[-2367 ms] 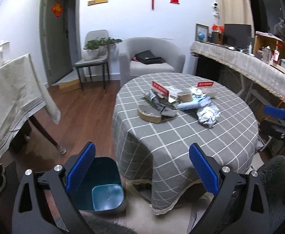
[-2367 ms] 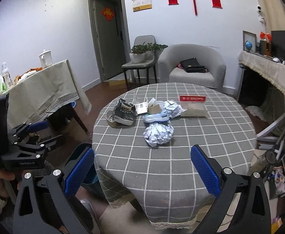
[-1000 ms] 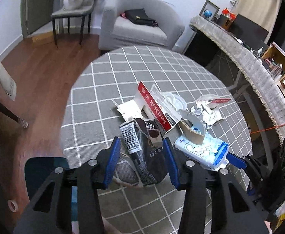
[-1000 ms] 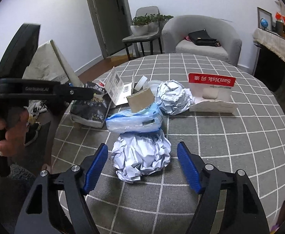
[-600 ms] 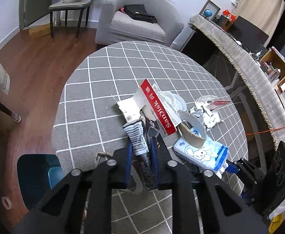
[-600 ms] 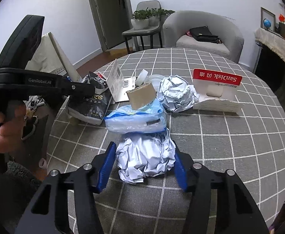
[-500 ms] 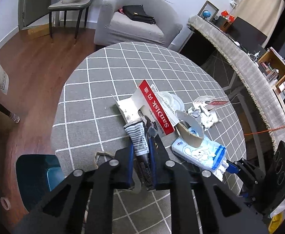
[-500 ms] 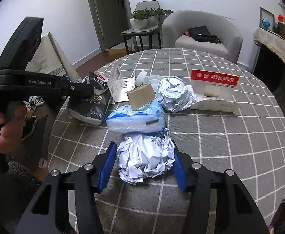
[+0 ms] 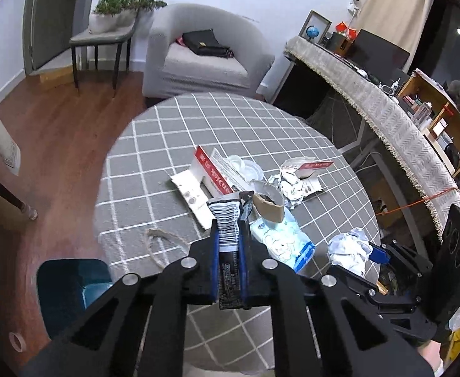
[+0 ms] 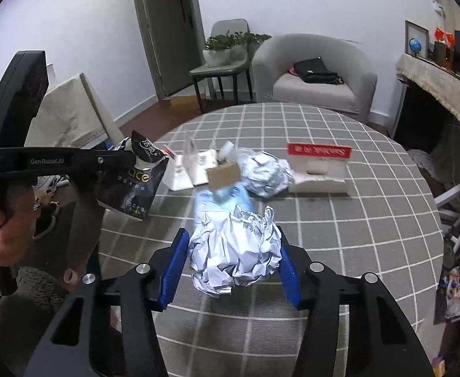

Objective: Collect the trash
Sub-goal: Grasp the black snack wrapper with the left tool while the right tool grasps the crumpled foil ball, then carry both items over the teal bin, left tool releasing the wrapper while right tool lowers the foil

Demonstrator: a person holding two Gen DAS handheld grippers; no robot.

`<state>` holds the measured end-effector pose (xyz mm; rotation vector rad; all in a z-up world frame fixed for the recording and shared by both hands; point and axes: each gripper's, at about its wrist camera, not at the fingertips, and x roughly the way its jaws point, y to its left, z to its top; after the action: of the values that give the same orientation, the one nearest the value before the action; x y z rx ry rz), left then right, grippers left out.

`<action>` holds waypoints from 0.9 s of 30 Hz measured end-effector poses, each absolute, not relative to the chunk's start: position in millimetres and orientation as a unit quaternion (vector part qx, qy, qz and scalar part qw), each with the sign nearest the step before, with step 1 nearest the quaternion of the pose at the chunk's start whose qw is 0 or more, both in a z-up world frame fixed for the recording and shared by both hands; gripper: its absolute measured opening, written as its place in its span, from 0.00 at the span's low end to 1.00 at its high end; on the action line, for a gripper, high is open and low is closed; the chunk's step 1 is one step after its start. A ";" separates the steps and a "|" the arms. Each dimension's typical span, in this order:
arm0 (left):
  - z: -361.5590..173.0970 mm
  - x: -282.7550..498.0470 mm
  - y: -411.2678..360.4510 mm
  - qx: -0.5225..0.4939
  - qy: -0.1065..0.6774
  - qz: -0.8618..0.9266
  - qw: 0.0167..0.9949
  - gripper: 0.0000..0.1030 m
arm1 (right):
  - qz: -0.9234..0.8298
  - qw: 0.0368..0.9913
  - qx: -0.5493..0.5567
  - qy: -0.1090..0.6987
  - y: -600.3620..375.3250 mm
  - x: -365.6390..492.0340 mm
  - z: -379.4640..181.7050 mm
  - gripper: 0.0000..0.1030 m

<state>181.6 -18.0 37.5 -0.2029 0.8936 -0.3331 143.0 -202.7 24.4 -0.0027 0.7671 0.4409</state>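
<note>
**Both grippers loaded, bin drop is next**

Over the round table (image 9: 179, 132), I've got a piece of trash in each tool. Left gripper (image 9: 229, 251) is pressed together on the black snack bag (image 9: 228, 245), barcode end poking out past the pads; in the right wrist view the same bag (image 10: 134, 182) hangs clear of the cloth, so it's lifted. Right gripper (image 10: 234, 260) is squeezing the crumpled paper ball (image 10: 234, 251), blue pads touching both sides. Can't tell if the ball is fully off the table.

Step in hand, as I read it: pick done on both sides, carry to the bin (image 9: 69, 289) is next. It sits on the floor just beside the table edge, below left of my left tool (short swing, lid looks open). Left goes first, right needs to cross over the table edge.

Bag is flat, crinkly foil, pinched near one end, so it may swing or slip. Ball is loose and springy; I'd expect it to hold under light pressure.

Left on the table: blue tissue pack (image 10: 222, 201), cardboard roll (image 10: 223, 176), second paper ball (image 10: 266, 172), red-and-white card packaging (image 10: 319, 165).
</note>
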 end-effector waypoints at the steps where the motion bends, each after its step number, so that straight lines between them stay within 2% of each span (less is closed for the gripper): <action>1: 40.7 177.8 -14.6 -0.096 0.426 -0.155 0.886 0.11 | 0.217 0.904 0.000 0.368 -201.0 139.6 25.4 0.53; 14: 34.2 142.6 66.5 -0.105 0.419 -0.077 0.899 0.11 | 0.298 0.887 0.009 0.352 -133.6 132.7 31.3 0.53; 27: -34.7 126.9 142.3 -0.132 0.452 -0.015 0.882 0.11 | 0.352 0.863 -0.004 0.363 -54.9 136.5 22.8 0.53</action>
<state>126.9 142.3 -34.7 -0.2739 0.9415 -0.0307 136.5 -54.9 22.8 -0.0086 0.7616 0.7371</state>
